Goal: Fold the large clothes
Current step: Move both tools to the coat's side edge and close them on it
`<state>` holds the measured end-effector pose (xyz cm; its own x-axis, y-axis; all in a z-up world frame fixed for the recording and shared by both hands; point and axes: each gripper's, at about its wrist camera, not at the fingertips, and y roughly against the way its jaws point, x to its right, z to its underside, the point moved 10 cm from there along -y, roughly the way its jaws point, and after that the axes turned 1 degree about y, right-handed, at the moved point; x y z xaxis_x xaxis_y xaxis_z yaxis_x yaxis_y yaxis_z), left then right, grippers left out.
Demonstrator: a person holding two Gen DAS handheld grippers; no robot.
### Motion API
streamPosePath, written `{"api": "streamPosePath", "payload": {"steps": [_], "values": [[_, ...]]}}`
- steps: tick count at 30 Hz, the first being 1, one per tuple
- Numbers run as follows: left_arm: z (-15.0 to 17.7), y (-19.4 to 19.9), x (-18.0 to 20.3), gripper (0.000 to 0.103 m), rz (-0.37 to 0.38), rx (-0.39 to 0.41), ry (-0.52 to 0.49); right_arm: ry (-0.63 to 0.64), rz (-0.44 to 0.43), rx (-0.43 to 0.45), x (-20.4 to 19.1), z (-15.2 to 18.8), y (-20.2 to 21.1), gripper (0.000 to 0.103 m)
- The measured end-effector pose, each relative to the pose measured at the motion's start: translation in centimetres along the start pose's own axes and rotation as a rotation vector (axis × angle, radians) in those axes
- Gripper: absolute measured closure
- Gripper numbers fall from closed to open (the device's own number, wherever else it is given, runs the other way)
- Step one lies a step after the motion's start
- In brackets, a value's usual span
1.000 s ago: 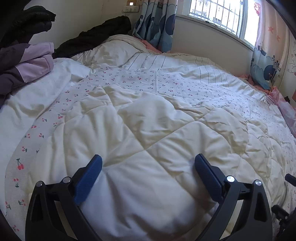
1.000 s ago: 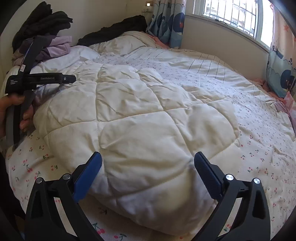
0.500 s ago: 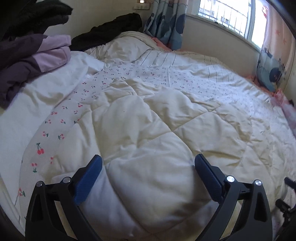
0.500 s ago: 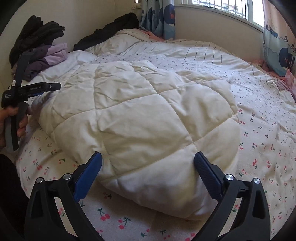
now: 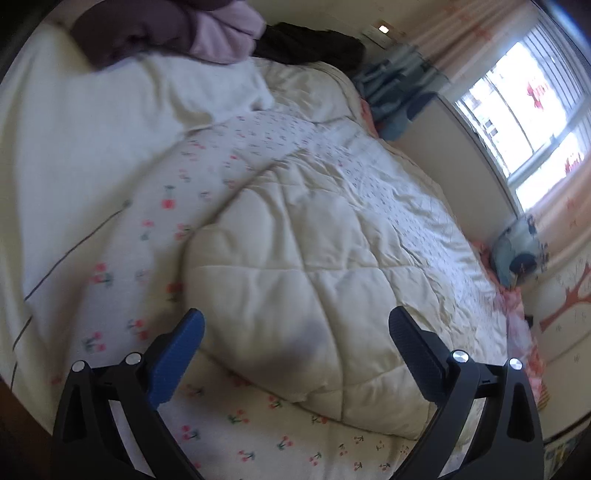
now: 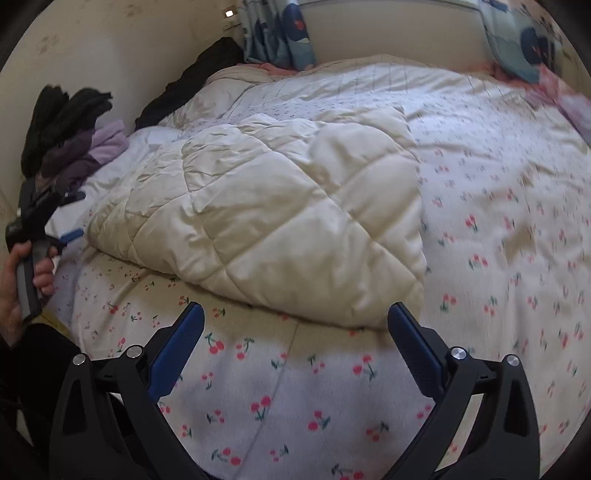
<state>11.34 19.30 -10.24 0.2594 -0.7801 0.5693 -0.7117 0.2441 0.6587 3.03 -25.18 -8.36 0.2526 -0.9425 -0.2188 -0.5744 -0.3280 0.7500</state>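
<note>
A cream quilted comforter (image 6: 280, 218) lies folded in a thick pad on the cherry-print bed sheet (image 6: 498, 236). It also shows in the left wrist view (image 5: 295, 288). My left gripper (image 5: 295, 332) is open and empty, just above the pad's near corner. My right gripper (image 6: 295, 321) is open and empty, above the sheet in front of the pad's near edge. The left gripper, held in a hand, also shows at the left of the right wrist view (image 6: 70, 221).
A pile of purple and black clothes (image 6: 74, 140) sits at the bed's left against the wall. A black garment (image 6: 199, 77) lies by the headboard. Blue-patterned curtains (image 6: 280, 33) and a window (image 5: 524, 110) line the far side.
Both grippers have drawn back from the comforter toward the bed's near edge. The left view has tilted and swung. More cherry sheet shows in front of the right gripper.
</note>
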Motion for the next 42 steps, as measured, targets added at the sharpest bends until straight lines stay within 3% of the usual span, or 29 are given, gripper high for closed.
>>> {"api": "streamPosePath", "payload": {"steps": [5, 10, 13, 14, 17, 18, 20, 23, 25, 26, 29, 34, 37, 39, 41, 42], "values": [[1.5, -0.6, -3.4, 0.007, -0.027, -0.105, 0.096, -0.082, -0.033, -0.028, 0.7, 1.4, 0.1, 0.007], [2.4, -1.5, -3.3, 0.007, -0.001, -0.169, 0.096, -0.111, -0.059, -0.042, 0.4, 1.3, -0.4, 0.007], [2.5, -1.6, -1.4, 0.007, 0.127, -0.185, 0.136, -0.109, -0.048, -0.049, 0.3, 1.3, -0.7, 0.007], [2.4, -1.6, -1.1, 0.007, 0.138, -0.178, 0.137, -0.116, -0.045, -0.046, 0.4, 1.3, -0.7, 0.007], [2.8, -3.0, -1.5, 0.007, 0.049, -0.200, 0.104, -0.164, -0.058, -0.043, 1.3, 1.1, -1.0, 0.007], [2.8, -3.3, -1.1, 0.007, 0.066, -0.207, 0.112, -0.176, -0.067, -0.044, 1.4, 1.1, -1.1, 0.007], [2.4, -3.0, 0.5, 0.007, 0.200, -0.202, 0.155, -0.196, -0.098, -0.044, 1.4, 0.8, -1.4, 0.007], [1.4, -2.2, 1.1, 0.007, 0.275, -0.152, 0.204, -0.190, -0.094, -0.045, 1.4, 0.1, -1.9, 0.007], [1.1, -2.0, 0.9, 0.007, 0.297, -0.138, 0.238, -0.228, -0.127, 0.015, 1.6, -0.9, -1.2, 0.007], [1.3, -2.3, 0.6, 0.007, 0.262, -0.143, 0.223, -0.251, -0.140, 0.023, 1.7, -0.9, -1.0, 0.007], [2.5, -3.9, -0.9, 0.007, 0.105, -0.203, 0.162, -0.257, -0.113, -0.070, 2.0, 1.0, -2.2, 0.007], [2.0, -4.5, 0.3, 0.007, 0.128, -0.182, 0.133, -0.279, -0.147, -0.030, 2.3, -0.3, -2.9, 0.007], [0.2, -2.0, 1.8, 0.007, 0.237, -0.043, 0.160, -0.298, -0.186, 0.065, 2.2, -2.5, -2.4, 0.007], [0.2, -1.9, 2.2, 0.007, 0.193, -0.018, 0.087, -0.287, -0.201, 0.104, 1.8, -3.1, -2.0, 0.006], [1.6, -3.9, 1.6, 0.007, 0.102, -0.097, 0.046, -0.292, -0.187, 0.042, 1.9, -2.2, -2.9, 0.006], [2.1, -4.7, 1.4, 0.007, 0.093, -0.126, 0.052, -0.299, -0.190, 0.000, 2.1, -1.3, -3.6, 0.006]]}}
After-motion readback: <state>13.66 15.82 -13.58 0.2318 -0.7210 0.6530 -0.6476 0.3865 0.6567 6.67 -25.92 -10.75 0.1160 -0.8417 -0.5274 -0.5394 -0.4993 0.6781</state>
